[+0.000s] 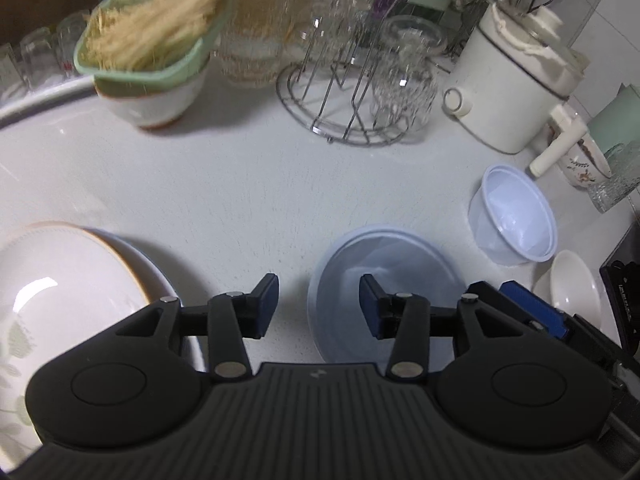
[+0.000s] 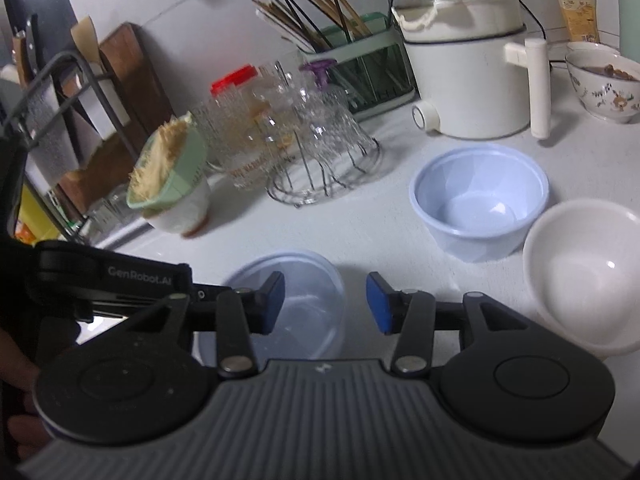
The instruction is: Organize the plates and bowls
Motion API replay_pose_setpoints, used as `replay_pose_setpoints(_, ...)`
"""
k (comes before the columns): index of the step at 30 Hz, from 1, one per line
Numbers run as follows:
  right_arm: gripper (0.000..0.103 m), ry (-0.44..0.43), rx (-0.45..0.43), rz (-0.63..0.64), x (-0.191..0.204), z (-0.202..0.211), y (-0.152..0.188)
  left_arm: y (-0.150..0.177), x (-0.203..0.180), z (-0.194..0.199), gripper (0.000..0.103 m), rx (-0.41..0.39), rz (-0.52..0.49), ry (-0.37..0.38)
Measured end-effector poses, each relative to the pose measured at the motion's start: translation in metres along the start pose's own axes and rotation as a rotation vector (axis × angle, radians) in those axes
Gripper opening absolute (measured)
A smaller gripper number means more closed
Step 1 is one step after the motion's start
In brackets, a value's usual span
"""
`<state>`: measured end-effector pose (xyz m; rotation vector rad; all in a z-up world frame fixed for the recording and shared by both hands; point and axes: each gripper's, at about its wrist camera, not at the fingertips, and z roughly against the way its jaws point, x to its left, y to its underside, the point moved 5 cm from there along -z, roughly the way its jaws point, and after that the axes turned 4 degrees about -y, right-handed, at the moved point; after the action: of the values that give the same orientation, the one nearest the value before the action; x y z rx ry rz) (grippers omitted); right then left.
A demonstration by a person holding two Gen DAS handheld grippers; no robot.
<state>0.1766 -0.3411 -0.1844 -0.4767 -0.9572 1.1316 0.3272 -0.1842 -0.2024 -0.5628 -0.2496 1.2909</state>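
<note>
A translucent plastic bowl (image 1: pixel 400 248) (image 2: pixel 296 272) sits on the white counter (image 1: pixel 280 184). My left gripper (image 1: pixel 319 306) is open and straddles the bowl's left rim; its pads do not touch the rim. My right gripper (image 2: pixel 325 304) is open too, with the bowl's right rim between its fingers and clear of both pads. A pale blue bowl (image 1: pixel 514 216) (image 2: pixel 480 208) stands behind to the right, a white bowl (image 1: pixel 574 292) (image 2: pixel 584 276) beside it. A large gold-rimmed plate (image 1: pixel 60 280) lies to the left of my left gripper.
At the back stand a green bowl of noodles on a white bowl (image 1: pixel 152 68) (image 2: pixel 172 176), a wire rack with glasses (image 1: pixel 348 92) (image 2: pixel 320 148), a white electric pot (image 1: pixel 512 80) (image 2: pixel 468 68), a chopstick holder (image 2: pixel 360 68) and a patterned bowl (image 2: pixel 604 84).
</note>
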Motion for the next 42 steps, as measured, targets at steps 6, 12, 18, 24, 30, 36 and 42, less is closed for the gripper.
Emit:
replay_pose_setpoints(6,0.048,0.010,-0.017,0.009,0.013,0.024,-0.024,-0.012,0.001,0.038,0.051,-0.024,0.033,0.022)
replay_pose_setpoints(12,0.048,0.041,-0.035,0.027,0.025,0.047,-0.045,-0.021,0.004,0.080,0.051,-0.053,0.044,0.032)
replay_pose_setpoints(18,0.048,0.055,-0.048,0.034,0.038,0.069,-0.060,-0.017,0.007,0.112,0.051,-0.067,0.041,0.034)
replay_pose_setpoints(24,0.048,0.060,-0.065,0.036,0.049,0.087,-0.064,-0.009,-0.001,0.126,0.051,-0.076,0.038,0.047)
replay_pose_setpoints(30,0.048,0.077,-0.071,0.048,0.047,0.100,-0.063,0.003,-0.009,0.133,0.051,-0.071,0.035,0.048)
replay_pose_setpoints(36,0.048,0.091,-0.070,0.063,0.035,0.112,-0.061,0.010,-0.022,0.139,0.051,-0.089,0.027,0.050)
replay_pose_setpoints(42,0.048,0.107,-0.073,0.064,0.018,0.114,-0.061,0.010,-0.036,0.130,0.051,-0.067,0.011,0.048)
